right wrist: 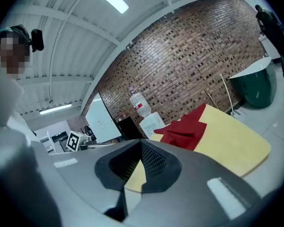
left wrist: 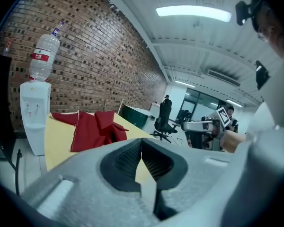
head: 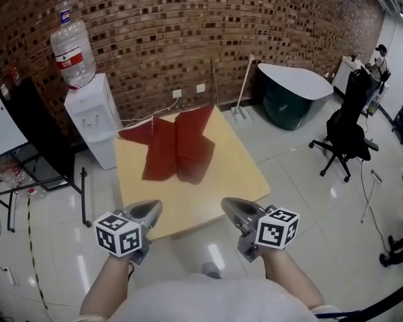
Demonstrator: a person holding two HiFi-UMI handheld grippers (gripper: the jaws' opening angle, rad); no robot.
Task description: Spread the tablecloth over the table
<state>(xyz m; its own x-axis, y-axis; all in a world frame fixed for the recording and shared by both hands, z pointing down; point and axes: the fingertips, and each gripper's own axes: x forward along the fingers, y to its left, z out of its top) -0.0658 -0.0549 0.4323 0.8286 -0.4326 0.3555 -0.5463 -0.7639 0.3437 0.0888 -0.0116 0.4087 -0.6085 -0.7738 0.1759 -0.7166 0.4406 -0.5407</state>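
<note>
A red tablecloth [head: 176, 145] lies bunched and folded on the far half of a square yellow table [head: 215, 186]; it also shows as the red cloth [left wrist: 92, 128] in the left gripper view and the red cloth [right wrist: 184, 129] in the right gripper view. My left gripper [head: 151, 210] hovers near the table's front left edge, shut and holding nothing. My right gripper [head: 227, 206] hangs near the front right edge, also shut and holding nothing. Both are well short of the cloth.
A white water dispenser [head: 91, 123] with a bottle stands left of the table by the brick wall. A green and white tub [head: 292, 92] sits at the back right, a black office chair [head: 346, 129] to the right. Tiled floor surrounds the table.
</note>
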